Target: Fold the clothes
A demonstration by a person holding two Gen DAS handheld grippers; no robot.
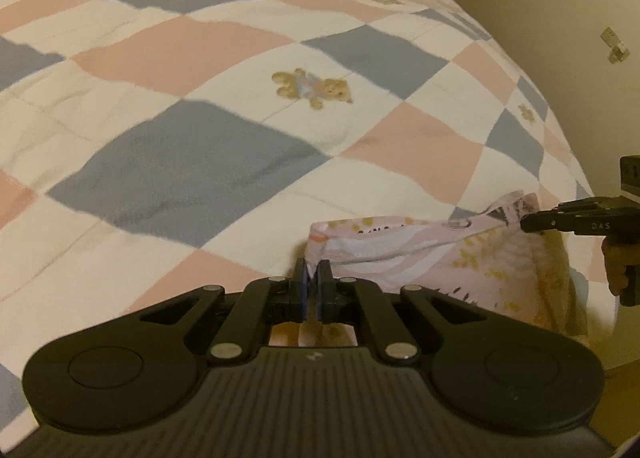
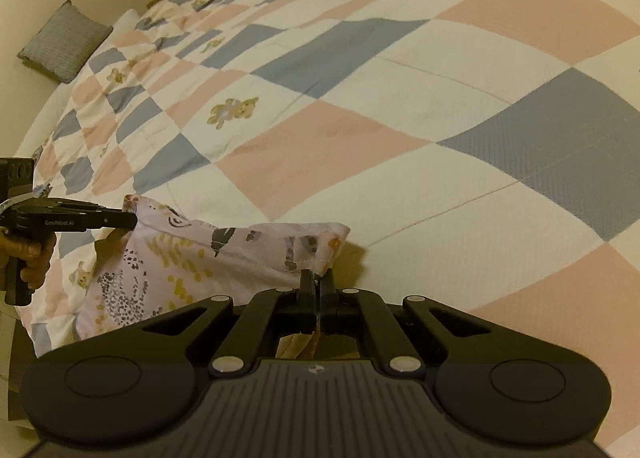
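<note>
The left gripper (image 1: 313,272) is pinched tight on one upper corner of a pale pink printed garment (image 1: 400,250), and the right gripper (image 2: 317,284) is clamped the same way on the opposite corner, so the top edge stretches between them while the rest hangs down over the edge of the bed (image 1: 200,105). The garment carries yellow, grey and black motifs; a short line of dark print near its top hem is too small to read. In the right wrist view the side of the left gripper reads "GenRobot.AI"; in the left wrist view the right gripper shows letters that look like "DAS". The bed's quilt is checked pink, blue and white with teddy bears (image 1: 314,89). A grey cushion (image 2: 64,41) lies at the bed's far end.
</note>
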